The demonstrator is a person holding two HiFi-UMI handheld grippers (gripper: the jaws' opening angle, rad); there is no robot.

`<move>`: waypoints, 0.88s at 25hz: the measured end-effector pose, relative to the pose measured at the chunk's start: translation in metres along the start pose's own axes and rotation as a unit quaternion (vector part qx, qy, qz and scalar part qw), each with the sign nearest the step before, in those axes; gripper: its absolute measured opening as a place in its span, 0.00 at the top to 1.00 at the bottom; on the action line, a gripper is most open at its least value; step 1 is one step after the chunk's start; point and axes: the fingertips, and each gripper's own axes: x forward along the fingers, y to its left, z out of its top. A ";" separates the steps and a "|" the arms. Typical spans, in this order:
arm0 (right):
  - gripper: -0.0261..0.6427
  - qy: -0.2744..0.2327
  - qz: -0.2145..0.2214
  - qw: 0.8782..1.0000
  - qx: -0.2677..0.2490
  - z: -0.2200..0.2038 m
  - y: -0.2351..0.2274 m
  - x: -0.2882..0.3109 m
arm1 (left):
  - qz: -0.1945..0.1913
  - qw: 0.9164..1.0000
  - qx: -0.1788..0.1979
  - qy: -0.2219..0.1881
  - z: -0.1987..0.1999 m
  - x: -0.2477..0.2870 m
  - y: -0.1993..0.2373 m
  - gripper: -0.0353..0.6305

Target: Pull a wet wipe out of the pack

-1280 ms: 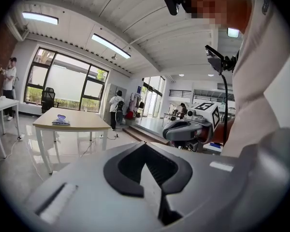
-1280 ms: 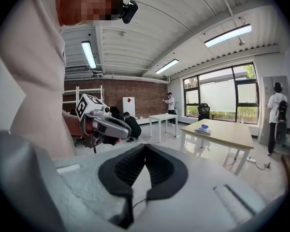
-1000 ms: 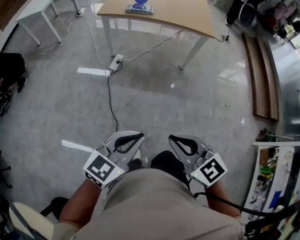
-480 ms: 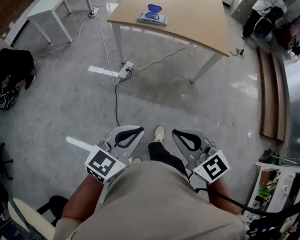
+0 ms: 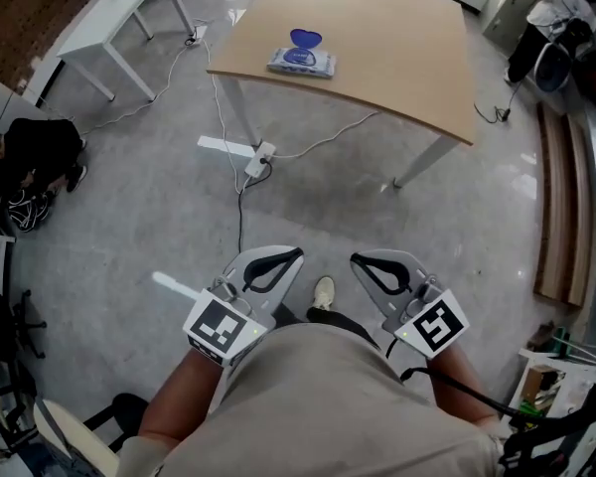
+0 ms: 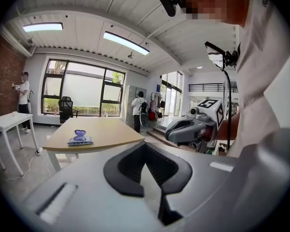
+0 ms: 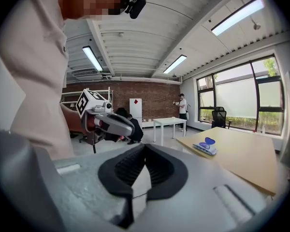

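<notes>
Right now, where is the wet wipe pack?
In the head view, the wet wipe pack lies on the wooden table at top centre, near the table's left edge, beyond the white power strip.

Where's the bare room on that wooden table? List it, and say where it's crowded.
The wooden table is bare from the wipe pack across to its right edge. Left of the pack, only a narrower strip is free. Nothing else sits there.
</notes>
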 end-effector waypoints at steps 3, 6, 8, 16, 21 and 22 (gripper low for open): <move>0.96 -0.001 0.012 1.000 -0.001 -0.003 -0.032 0.019 | 0.004 1.000 0.007 0.001 0.008 0.028 0.024 0.94; 0.96 -0.005 0.015 1.000 0.011 -0.004 -0.061 0.038 | 0.007 1.000 0.006 0.009 0.004 0.048 0.054 0.94; 0.96 -0.007 0.009 1.000 0.013 -0.002 -0.084 0.052 | 0.009 1.000 -0.002 0.013 0.004 0.062 0.078 0.94; 0.96 0.011 -0.032 0.999 0.003 0.033 -0.167 0.128 | -0.024 1.000 0.004 0.006 0.034 0.100 0.194 0.94; 0.96 0.013 -0.065 0.998 -0.004 0.064 -0.215 0.189 | -0.060 0.998 0.014 0.013 0.054 0.117 0.267 0.94; 0.96 0.015 -0.069 0.998 -0.002 0.066 -0.223 0.201 | -0.067 0.997 0.022 0.012 0.055 0.120 0.280 0.94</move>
